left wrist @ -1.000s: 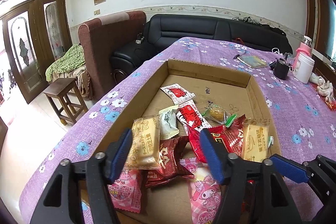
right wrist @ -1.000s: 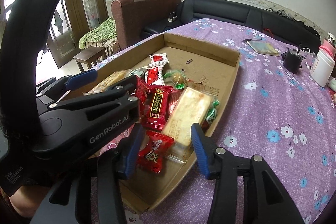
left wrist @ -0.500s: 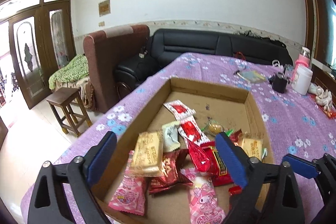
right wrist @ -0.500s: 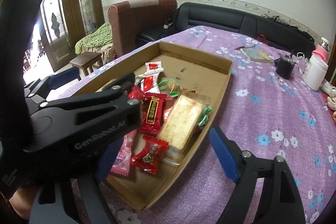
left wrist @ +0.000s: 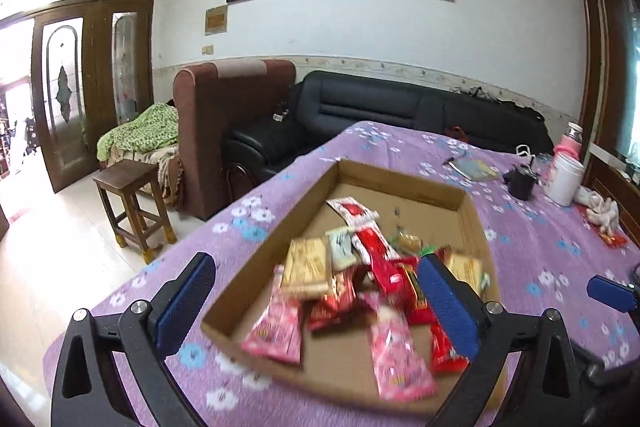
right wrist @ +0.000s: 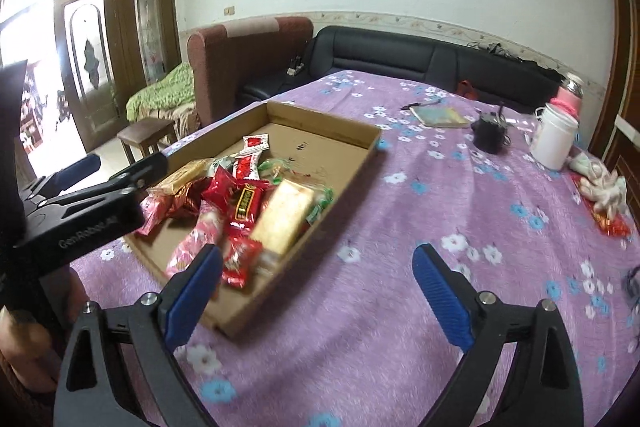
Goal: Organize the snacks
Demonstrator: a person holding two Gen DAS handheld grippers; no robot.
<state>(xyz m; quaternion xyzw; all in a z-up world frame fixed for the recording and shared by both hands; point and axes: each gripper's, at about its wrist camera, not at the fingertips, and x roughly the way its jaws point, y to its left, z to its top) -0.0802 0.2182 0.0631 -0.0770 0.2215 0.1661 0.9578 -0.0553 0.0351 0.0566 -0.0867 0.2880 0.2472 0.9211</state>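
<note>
A shallow cardboard box (left wrist: 400,183) sits on the purple flowered tablecloth (right wrist: 440,227) and holds a loose heap of snacks. In the heap are a golden packet (left wrist: 306,267), red packets (left wrist: 384,267) and pink packets (left wrist: 276,331). My left gripper (left wrist: 316,291) hovers above the box's near end; its jaws are opening wide and nothing is between them. My right gripper (right wrist: 318,287) hangs over the box's near right corner (right wrist: 236,327), jaws also opening, holding nothing. A long yellow packet (right wrist: 286,217) lies by the right wall of the box (right wrist: 320,119). One left finger (right wrist: 152,167) shows at the left.
At the table's far right stand a white jug (right wrist: 554,139), a black cup (right wrist: 490,135), a notebook (right wrist: 438,117) and a pink bottle (right wrist: 570,95); a white cloth (right wrist: 604,187) lies nearby. A wooden stool (left wrist: 132,203) and sofas stand beyond the table's left edge.
Both grippers have opened wide and drawn back and up from the box. The golden packet and the long yellow packet that sat between their jaws now lie free in the heap.
</note>
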